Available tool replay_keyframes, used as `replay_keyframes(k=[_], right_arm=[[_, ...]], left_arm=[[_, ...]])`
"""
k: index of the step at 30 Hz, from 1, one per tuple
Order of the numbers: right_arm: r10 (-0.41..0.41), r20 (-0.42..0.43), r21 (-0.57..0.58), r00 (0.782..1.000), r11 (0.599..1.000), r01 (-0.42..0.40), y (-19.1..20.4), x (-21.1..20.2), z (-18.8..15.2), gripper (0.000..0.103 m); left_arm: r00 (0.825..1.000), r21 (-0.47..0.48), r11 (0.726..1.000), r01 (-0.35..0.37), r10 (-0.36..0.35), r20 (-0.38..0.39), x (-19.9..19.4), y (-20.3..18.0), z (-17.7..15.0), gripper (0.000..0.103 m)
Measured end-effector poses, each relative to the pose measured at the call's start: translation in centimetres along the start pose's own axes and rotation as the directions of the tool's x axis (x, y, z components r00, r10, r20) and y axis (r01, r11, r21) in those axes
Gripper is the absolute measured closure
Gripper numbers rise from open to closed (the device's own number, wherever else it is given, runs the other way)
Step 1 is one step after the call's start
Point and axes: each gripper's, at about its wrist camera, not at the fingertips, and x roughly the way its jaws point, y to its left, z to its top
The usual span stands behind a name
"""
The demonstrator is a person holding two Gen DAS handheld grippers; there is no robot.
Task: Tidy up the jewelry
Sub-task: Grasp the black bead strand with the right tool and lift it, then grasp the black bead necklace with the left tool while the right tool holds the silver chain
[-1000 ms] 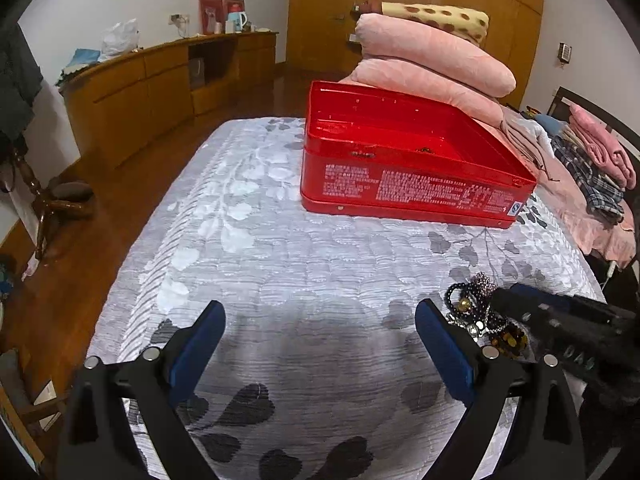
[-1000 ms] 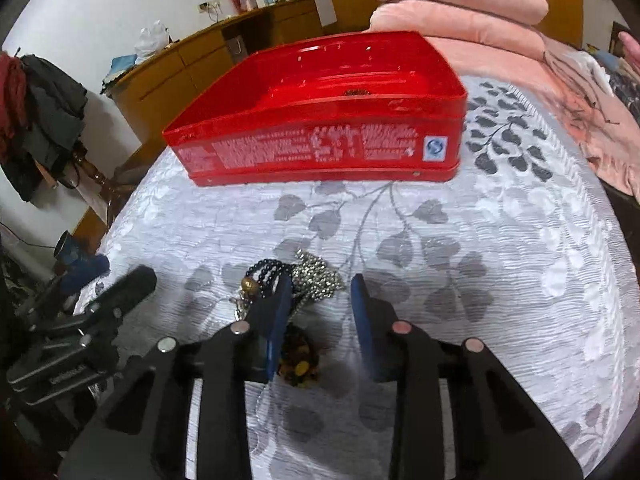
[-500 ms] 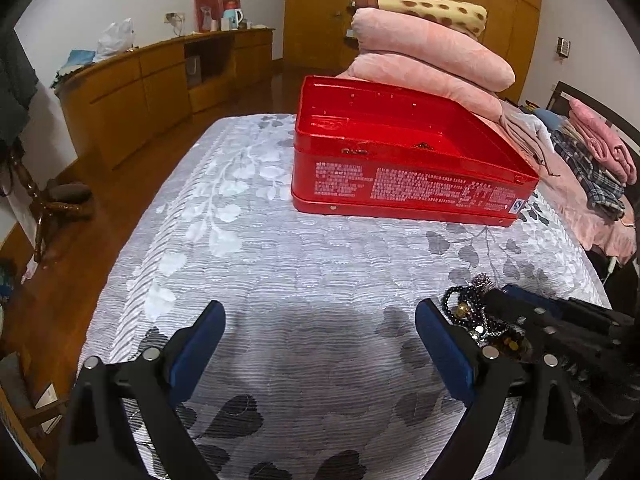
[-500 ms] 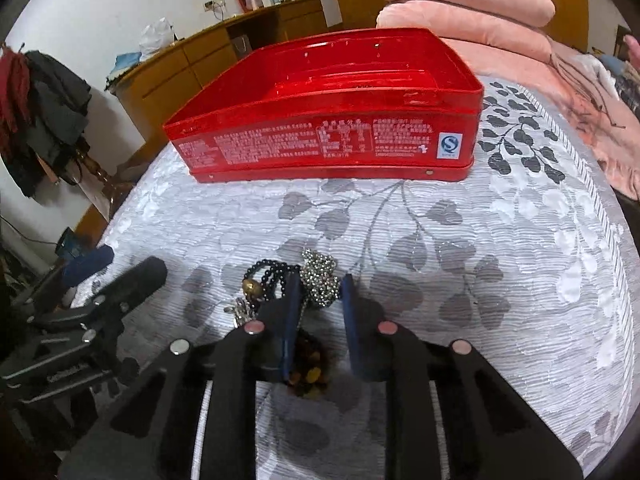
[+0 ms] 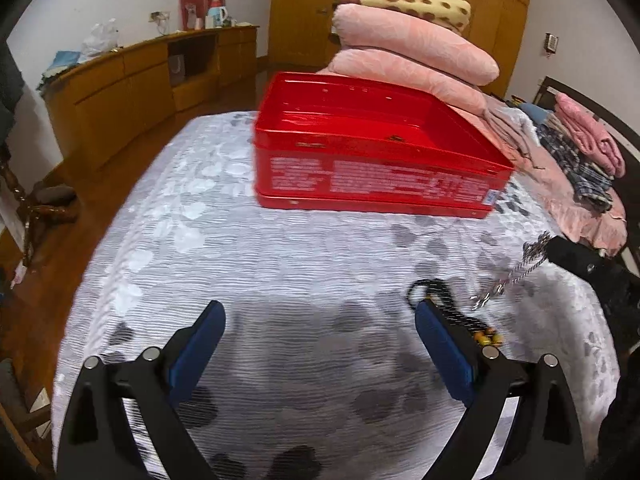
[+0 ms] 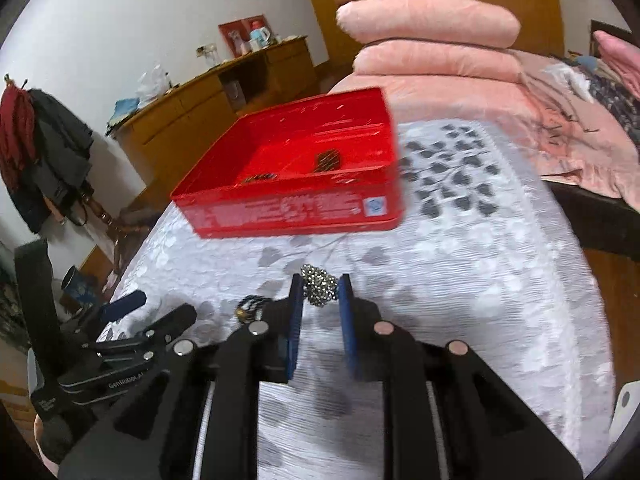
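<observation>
An open red tin box (image 5: pixel 376 160) stands on the bed, with small dark jewelry pieces (image 6: pixel 328 160) on its bottom. My right gripper (image 6: pixel 320 286) is shut on a silver bead chain (image 6: pixel 319 288) and holds it above the bedspread; in the left wrist view the chain (image 5: pixel 516 272) hangs from the right gripper's tip (image 5: pixel 560 254). A black bead bracelet (image 5: pixel 436 292) and amber beads (image 5: pixel 488 336) lie on the bedspread by my left gripper's right finger. My left gripper (image 5: pixel 320 340) is open and empty, low over the bed.
The bed has a grey leaf-pattern bedspread (image 5: pixel 280 264). Pink pillows (image 5: pixel 412 52) are stacked behind the box. Folded clothes (image 5: pixel 580 152) lie at the right. A wooden sideboard (image 5: pixel 132 92) runs along the left wall. A coat rack (image 6: pixel 44 160) stands at the left.
My right gripper closed on the silver bead chain and lifted it off the pile. The black bracelet and amber beads stayed on the bed. The left gripper stayed open.
</observation>
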Motion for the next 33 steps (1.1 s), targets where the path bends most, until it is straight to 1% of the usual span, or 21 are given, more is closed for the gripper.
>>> replay_keyframes(k=[4,7,11,15,17,20,21,23,26,28,29,30,31,33], right_arm=[[-0.033,0.001,0.018,0.999,0.999,0.033,-1.6,-0.5,-0.4,0.087],[-0.046,-0.021,0.039,0.999,0.998,0.047,-2.6,0.2,-1.1,0.087],[-0.044,-0.052,0.046,0.998,0.998,0.046,-3.1,1.3,-2.1,0.087],[-0.034,-0.064,0.043,0.997,0.998,0.037,-3.1,1.6,-2.6,0.087],[-0.028,-0.063,0.039,0.998,0.999,0.031,-3.0,1.7,-2.7,0.087],[-0.021,-0.064,0.036,0.998,0.999,0.024,-3.0,1.8,-2.8,0.087],[-0.018,-0.065,0.038,0.998,0.999,0.021,-3.0,1.8,-2.9,0.087],[-0.012,-0.068,0.039,0.998,0.999,0.015,-3.1,1.9,-3.0,0.087],[-0.005,-0.07,0.036,0.998,0.999,0.008,-3.0,2.0,-3.1,0.087],[-0.002,-0.073,0.032,0.997,0.999,0.004,-2.9,2.0,-3.1,0.087],[0.0,-0.075,0.027,0.997,1.0,0.002,-2.8,2.0,-3.1,0.086],[0.002,-0.076,0.023,0.997,1.0,0.0,-2.7,2.0,-3.1,0.086],[0.003,-0.082,0.016,0.997,1.0,-0.002,-2.5,2.1,-3.2,0.086],[0.004,-0.097,0.0,0.995,1.0,-0.004,-2.1,2.4,-3.4,0.083]], left_arm=[[0.998,0.02,0.998,0.053,-0.053,-0.025,0.6,-2.1,0.0,0.009],[0.997,0.048,0.996,0.07,-0.068,-0.042,1.2,-3.8,-0.2,0.009],[0.997,0.07,0.996,0.06,-0.056,-0.058,1.9,-5.6,-0.6,0.009],[0.998,0.069,0.997,0.021,-0.016,-0.062,2.4,-6.2,-0.9,0.009],[0.998,0.064,0.998,0.014,-0.01,-0.061,2.5,-6.4,-0.9,0.01],[0.997,0.062,0.998,0.028,-0.023,-0.078,2.7,-6.9,-1.0,0.01],[0.996,0.07,0.997,0.023,-0.017,-0.089,2.9,-7.2,-1.1,0.01],[0.996,0.097,0.995,-0.009,0.018,-0.093,3.2,-7.9,-1.2,0.011],[0.996,0.084,0.996,-0.025,0.032,-0.085,3.1,-7.5,-1.3,0.027],[0.996,0.078,0.996,-0.041,0.047,-0.074,2.8,-7.0,-1.2,0.052],[0.996,0.07,0.997,-0.044,0.049,-0.07,2.7,-6.6,-1.2,0.058],[0.997,0.053,0.998,-0.041,0.045,-0.068,2.5,-5.9,-1.1,0.069],[0.997,0.041,0.998,-0.037,0.039,-0.066,2.4,-5.3,-1.1,0.078],[0.998,0.013,1.0,-0.003,0.004,-0.067,2.2,-4.2,-1.1,0.08]])
